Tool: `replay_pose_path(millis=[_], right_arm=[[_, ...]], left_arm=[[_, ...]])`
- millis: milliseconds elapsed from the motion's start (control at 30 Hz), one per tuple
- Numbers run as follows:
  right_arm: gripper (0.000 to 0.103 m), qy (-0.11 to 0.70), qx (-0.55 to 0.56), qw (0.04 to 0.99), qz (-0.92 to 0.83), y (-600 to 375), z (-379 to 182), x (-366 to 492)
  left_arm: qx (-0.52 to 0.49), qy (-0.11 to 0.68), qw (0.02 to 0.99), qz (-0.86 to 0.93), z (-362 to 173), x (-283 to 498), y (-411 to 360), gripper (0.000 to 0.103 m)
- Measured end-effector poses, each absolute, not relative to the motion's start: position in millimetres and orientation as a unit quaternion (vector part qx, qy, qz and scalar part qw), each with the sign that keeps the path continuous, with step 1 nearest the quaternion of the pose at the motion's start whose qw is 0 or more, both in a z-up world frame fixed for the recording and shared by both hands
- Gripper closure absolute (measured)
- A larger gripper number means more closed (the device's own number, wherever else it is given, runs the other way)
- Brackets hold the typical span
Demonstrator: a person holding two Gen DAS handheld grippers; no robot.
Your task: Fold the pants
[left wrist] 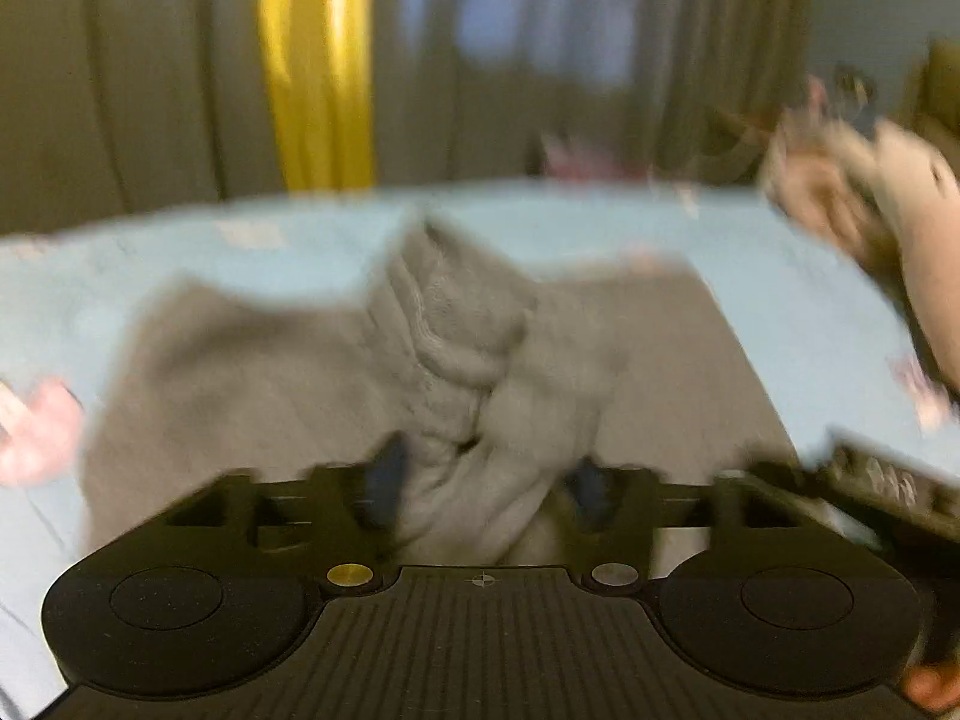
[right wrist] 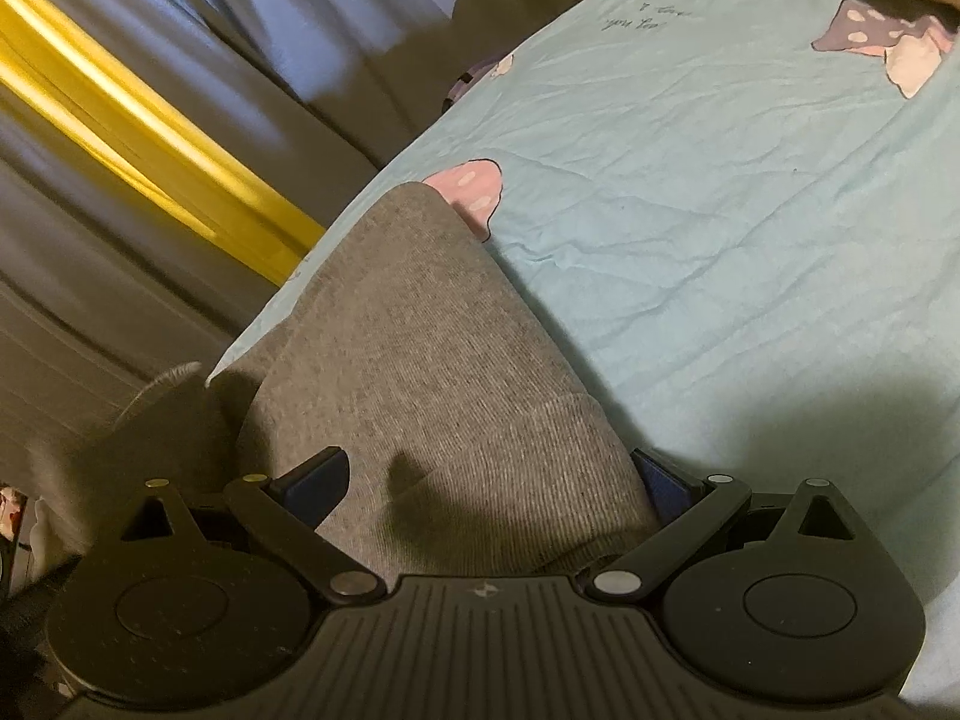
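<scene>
Bed with wrinkled light-blue sheet [right wrist: 720,210] printed with pink mushrooms, grey pants [right wrist: 432,360] lying on it

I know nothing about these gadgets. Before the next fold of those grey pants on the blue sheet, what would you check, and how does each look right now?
1. Left gripper has cloth between its fingers: ok, bunched grey pants sit there.
2. Right gripper has cloth: ok, fabric lies between its fingers.
3. Grips firmly closed: cannot tell; the fingers stand apart around thick fabric.
4. Pants lying flat: not ok, bunched at the left gripper.
5. Blue sheet free beside the pants: ok.
6. Left view sharp: not ok, blurred.
</scene>
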State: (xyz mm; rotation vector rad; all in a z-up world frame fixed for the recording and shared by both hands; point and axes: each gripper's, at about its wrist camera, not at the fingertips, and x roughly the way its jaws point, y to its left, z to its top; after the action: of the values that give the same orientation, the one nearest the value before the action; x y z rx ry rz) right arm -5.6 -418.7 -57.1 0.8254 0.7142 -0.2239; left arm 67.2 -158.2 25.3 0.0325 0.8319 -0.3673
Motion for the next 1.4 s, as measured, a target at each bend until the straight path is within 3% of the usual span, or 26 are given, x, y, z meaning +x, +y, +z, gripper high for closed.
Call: replay_pose_path(millis=[167,267,500,667,833,1100,1233,1300,1367,1400], right_arm=[[0.004,0.335,0.397,0.849,-0.099,-420.0,-55.4,-7.8],[0.004,0.323,0.401,0.853,-0.091,-420.0,-50.4,-11.7],[0.004,0.279,0.377,0.881,-0.057,-389.6,-16.2,-18.1],[0.004,0.229,0.354,0.899,-0.115,-371.1,16.6,-25.7],[0.004,0.182,0.316,0.924,-0.116,-351.0,45.5,-35.4],[0.004,0.351,0.38,0.856,-0.016,-327.9,-26.9,30.0],[0.004,0.34,0.429,0.836,-0.015,-323.7,-40.3,46.5],[0.017,0.321,0.437,0.84,-0.001,-319.2,-37.9,50.3],[0.049,0.32,0.426,0.846,-0.002,-314.8,-38.1,58.6],[0.049,0.325,0.421,0.846,-0.005,-313.2,-40.2,62.8]], left_arm=[[-0.108,0.437,0.856,-0.253,34.1,53.2,-114.2,0.006],[-0.183,0.428,0.864,-0.193,37.9,44.8,-38.3,0.006],[-0.078,0.364,0.924,0.082,26.7,15.3,69.0,0.006],[-0.252,0.383,0.88,0.123,4.6,10.3,128.3,0.006],[-0.263,0.393,0.871,0.134,-6.8,21.8,130.7,0.006],[-0.267,0.399,0.87,0.113,-9.3,16.4,125.5,0.006],[-0.284,0.392,0.867,0.115,-15.1,17.6,129.4,0.006],[-0.285,0.392,0.867,0.114,-16.4,20.1,128.7,0.006],[-0.282,0.397,0.866,0.113,-17.4,21.0,126.8,0.006],[-0.28,0.4,0.865,0.113,-18.3,22.1,126.1,0.006]])
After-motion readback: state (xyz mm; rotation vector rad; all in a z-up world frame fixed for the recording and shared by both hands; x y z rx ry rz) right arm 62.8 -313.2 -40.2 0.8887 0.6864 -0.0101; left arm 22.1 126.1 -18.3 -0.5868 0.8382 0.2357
